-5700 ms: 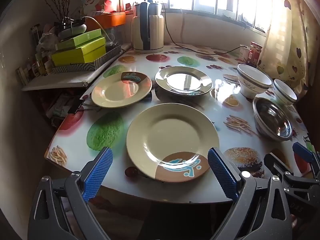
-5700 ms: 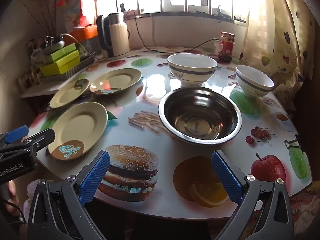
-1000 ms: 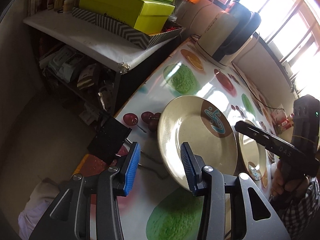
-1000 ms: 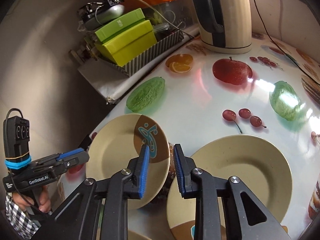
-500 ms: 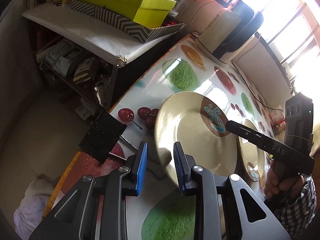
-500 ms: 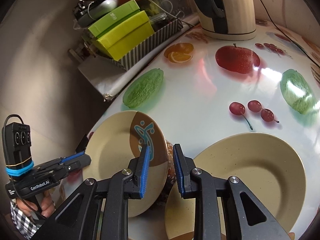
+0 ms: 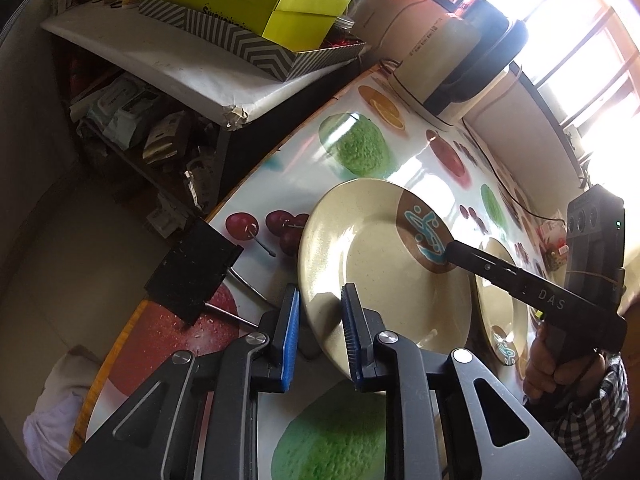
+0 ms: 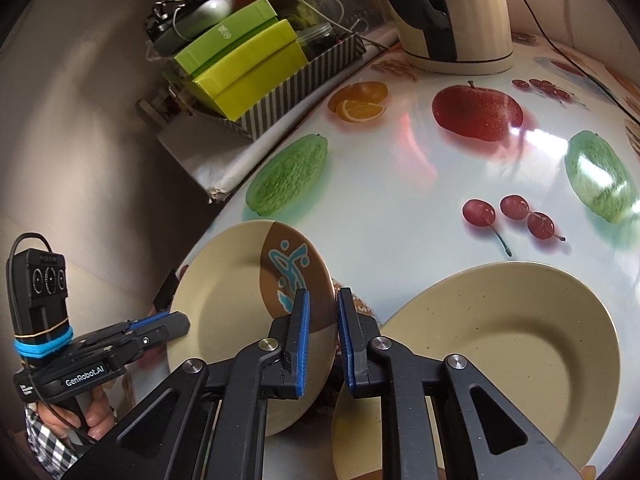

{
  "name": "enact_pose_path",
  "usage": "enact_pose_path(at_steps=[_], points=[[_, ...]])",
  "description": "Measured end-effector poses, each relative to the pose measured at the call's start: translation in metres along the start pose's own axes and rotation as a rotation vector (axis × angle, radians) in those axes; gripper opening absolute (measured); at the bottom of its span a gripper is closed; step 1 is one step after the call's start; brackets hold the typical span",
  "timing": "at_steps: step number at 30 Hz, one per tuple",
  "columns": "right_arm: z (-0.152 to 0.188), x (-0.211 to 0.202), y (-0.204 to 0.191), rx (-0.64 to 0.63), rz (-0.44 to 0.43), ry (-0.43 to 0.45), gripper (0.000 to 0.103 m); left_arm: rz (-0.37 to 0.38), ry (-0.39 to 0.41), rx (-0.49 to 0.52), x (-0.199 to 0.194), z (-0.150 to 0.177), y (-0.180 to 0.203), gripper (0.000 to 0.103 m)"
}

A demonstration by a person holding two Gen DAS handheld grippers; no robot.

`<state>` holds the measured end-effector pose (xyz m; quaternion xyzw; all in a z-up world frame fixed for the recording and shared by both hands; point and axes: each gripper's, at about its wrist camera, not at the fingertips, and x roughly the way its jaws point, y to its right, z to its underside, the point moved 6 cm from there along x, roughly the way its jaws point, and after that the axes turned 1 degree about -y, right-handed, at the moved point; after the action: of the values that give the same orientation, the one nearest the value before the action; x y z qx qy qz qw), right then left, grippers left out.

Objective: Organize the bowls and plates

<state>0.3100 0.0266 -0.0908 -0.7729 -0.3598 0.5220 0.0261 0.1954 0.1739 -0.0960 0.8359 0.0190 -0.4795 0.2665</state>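
surface: glossy fruit-print table point(image 8: 400, 184) by sunlit window | small plate point(image 7: 372, 264) at table's edge near side shelf point(image 7: 168, 60), rim between closing left gripper point(image 7: 318, 334) pads | right gripper point(image 8: 322, 344) clamped on opposite rim | larger plate point(image 8: 500, 344) beside

Your left gripper point(image 7: 320, 336) angles downward, its jaws closing. Your right gripper point(image 8: 322, 344) angles downward too, jaws nearly together.

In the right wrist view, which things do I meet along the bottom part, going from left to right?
Person's hand → left gripper → small plate with the brown patch → right gripper → large plate.
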Motion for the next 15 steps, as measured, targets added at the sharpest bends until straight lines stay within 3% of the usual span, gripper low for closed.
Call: enact_pose_path(at_steps=[15], points=[[0.000,-0.011,-0.010,0.020,-0.034,0.023,0.014,-0.012,0.027,-0.004,-0.017,-0.002,-0.001,0.021]])
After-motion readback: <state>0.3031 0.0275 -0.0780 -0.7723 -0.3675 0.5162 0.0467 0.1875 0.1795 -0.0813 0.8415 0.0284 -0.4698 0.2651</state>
